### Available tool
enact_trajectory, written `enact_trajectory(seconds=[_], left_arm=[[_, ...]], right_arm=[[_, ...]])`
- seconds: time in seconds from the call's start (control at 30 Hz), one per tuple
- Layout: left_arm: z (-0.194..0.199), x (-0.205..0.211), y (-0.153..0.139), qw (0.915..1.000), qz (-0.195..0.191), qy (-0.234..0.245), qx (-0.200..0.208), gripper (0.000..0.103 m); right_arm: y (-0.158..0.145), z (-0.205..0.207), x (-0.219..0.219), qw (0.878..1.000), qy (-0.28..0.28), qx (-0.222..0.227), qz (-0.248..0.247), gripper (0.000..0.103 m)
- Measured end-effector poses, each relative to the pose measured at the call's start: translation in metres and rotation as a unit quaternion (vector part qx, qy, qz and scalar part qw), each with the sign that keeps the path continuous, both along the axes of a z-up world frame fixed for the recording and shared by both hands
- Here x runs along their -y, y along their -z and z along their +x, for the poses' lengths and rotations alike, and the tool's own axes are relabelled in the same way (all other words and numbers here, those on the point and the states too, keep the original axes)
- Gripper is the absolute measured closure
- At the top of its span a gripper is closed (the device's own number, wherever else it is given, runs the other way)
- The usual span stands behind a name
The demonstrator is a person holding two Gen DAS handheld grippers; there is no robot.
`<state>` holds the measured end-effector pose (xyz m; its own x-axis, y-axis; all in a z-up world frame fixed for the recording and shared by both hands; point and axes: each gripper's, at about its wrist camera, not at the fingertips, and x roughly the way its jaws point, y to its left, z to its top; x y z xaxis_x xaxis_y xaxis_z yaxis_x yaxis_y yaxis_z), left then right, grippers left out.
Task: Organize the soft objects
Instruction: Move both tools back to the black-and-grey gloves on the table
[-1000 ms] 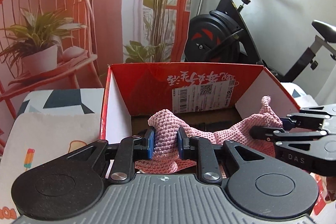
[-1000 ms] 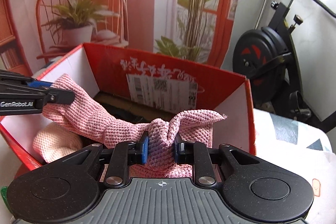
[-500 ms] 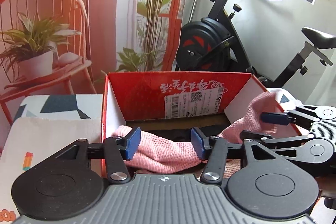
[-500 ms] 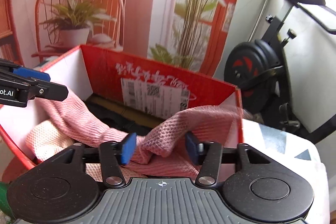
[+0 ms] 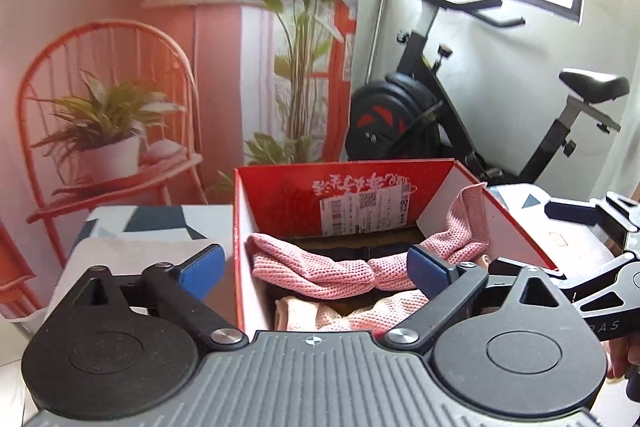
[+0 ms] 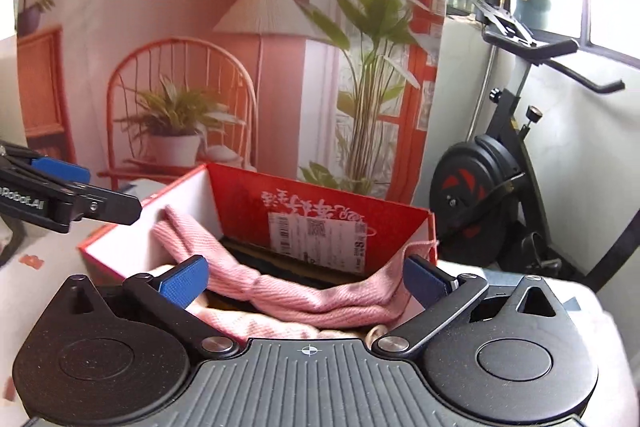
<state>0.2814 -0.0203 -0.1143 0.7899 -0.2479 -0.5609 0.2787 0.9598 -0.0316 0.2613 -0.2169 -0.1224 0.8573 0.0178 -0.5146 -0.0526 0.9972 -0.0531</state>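
Cloth first: the pink knitted cloth (image 5: 340, 273) lies slumped inside the red box (image 5: 280, 195), its long axis running across the box from the left wall to the right wall, one end draped up over the right rim. Relative to the box, my left gripper (image 5: 316, 269) sits at the near left corner and my right gripper (image 6: 306, 277) at the near right corner. Both sets of jaws have just been opening and now stand wide apart; the cloth shows between them in each view, but below and beyond the pads, untouched. I judge it released into the box. Neither hand is clearly nearer; each fronts its own end of the strip.

My left view shows the end hung on the right rim and a paler cloth (image 5: 304, 315) beneath, at the near wall. My right view shows the other end climbing the left wall (image 6: 176, 227), plus bare bench (image 6: 52, 267) left of the box.
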Motion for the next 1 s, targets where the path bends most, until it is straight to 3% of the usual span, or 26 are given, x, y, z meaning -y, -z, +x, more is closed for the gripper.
enact_trajectory(seconds=[0.23, 0.53, 0.87, 1.0], left_arm=[[-0.054, -0.012, 0.003, 0.9998, 0.009, 0.016, 0.007, 0.0], [-0.115, -0.028, 0.054, 0.9981, 0.009, 0.037, -0.048, 0.0], [-0.137, -0.042, 0.102, 0.9944, -0.014, 0.026, -0.102, 0.001], [-0.143, -0.039, 0.111, 0.9929, -0.019, 0.032, -0.113, 0.009]], right_arm=[[0.003, -0.054, -0.008, 0.999, 0.012, 0.011, 0.04, 0.0], [0.049, -0.125, -0.016, 0.992, 0.043, -0.033, 0.118, 0.001], [0.1, -0.169, -0.028, 0.981, 0.083, -0.083, 0.158, 0.001], [0.115, -0.177, -0.032, 0.978, 0.09, -0.098, 0.158, 0.001]])
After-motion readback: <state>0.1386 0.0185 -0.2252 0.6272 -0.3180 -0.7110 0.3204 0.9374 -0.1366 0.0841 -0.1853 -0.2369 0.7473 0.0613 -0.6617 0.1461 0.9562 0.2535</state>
